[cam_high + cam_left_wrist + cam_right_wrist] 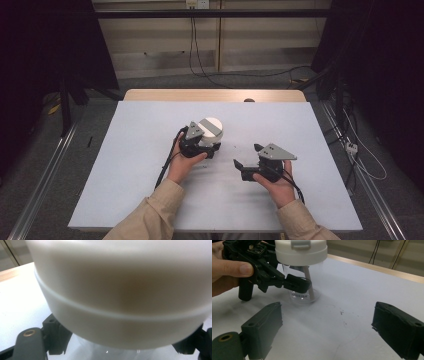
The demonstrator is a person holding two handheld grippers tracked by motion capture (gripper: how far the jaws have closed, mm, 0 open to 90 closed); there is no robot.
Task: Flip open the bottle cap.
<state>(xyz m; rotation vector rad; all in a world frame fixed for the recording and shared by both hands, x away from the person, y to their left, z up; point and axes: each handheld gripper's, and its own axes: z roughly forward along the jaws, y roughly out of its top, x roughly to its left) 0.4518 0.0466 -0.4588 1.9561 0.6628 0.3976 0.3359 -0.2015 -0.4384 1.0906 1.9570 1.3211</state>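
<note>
A clear plastic cup (298, 293) with a white lid (300, 252) and a straw (308, 282) inside stands upright near the middle of the white table (135, 170). In the high view the lid (212, 126) shows just beyond my left gripper (210, 146), which is shut on the cup's clear body below the lid. In the left gripper view the lid (120, 290) looms close, with a jaw on either side of the clear wall (107, 353). My right gripper (246, 155) is held to the right of the cup, open, with nothing between its jaws (332, 325).
The table's far edge is a wooden strip (215, 95). Cables (200, 65) run over the floor behind it, and metal rails (45, 175) flank both sides. Bare tabletop lies to the left and right of the hands.
</note>
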